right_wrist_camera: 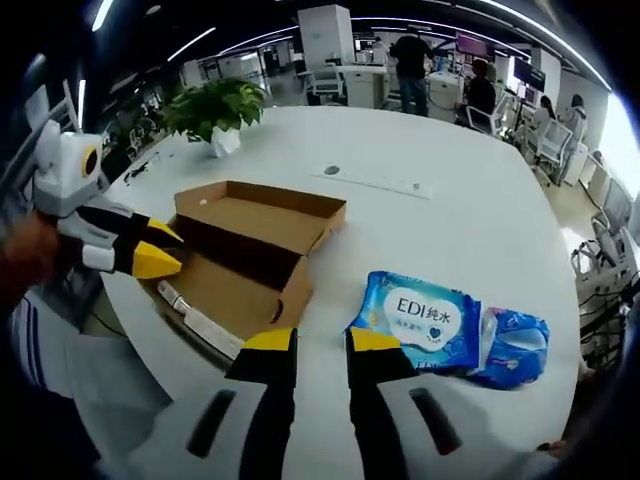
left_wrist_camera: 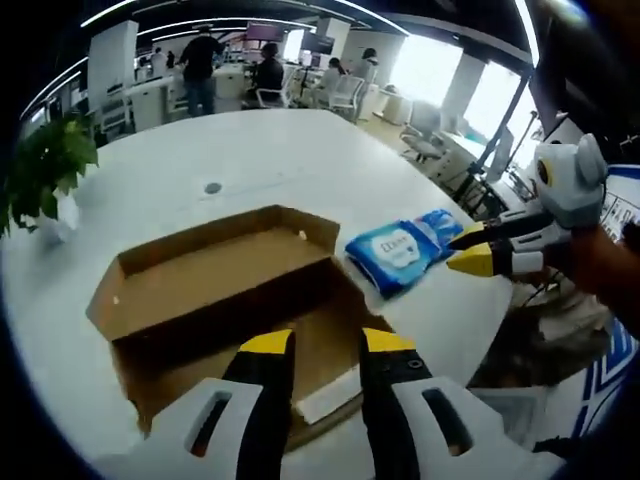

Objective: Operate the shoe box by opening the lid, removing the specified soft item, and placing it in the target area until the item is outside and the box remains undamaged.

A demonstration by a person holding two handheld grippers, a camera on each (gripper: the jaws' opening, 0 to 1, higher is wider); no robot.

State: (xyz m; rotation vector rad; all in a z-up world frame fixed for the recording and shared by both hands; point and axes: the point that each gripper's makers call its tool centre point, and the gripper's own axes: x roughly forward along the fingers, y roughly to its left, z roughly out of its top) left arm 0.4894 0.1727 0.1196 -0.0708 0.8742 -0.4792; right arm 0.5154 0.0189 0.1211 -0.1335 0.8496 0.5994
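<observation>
An open brown cardboard shoe box (left_wrist_camera: 215, 270) (right_wrist_camera: 250, 225) lies on the white table (left_wrist_camera: 250, 150) (right_wrist_camera: 450, 220), its lid folded back flat and both halves looking empty. A blue pack of wet wipes (left_wrist_camera: 400, 252) (right_wrist_camera: 425, 322) lies on the table just beside the box. My left gripper (left_wrist_camera: 328, 345) (right_wrist_camera: 168, 250) hovers open over the box's near half, nothing between its jaws. My right gripper (right_wrist_camera: 320, 342) (left_wrist_camera: 468, 250) is open just short of the pack, its yellow tips close to the pack's edge but holding nothing.
A potted plant (left_wrist_camera: 45, 165) (right_wrist_camera: 215, 105) stands near the table's edge. A round cable port (left_wrist_camera: 213, 187) (right_wrist_camera: 331, 170) sits in the tabletop beyond the box. A white strip (left_wrist_camera: 325, 395) (right_wrist_camera: 200, 322) lies along the box's rim. People and office chairs are far behind.
</observation>
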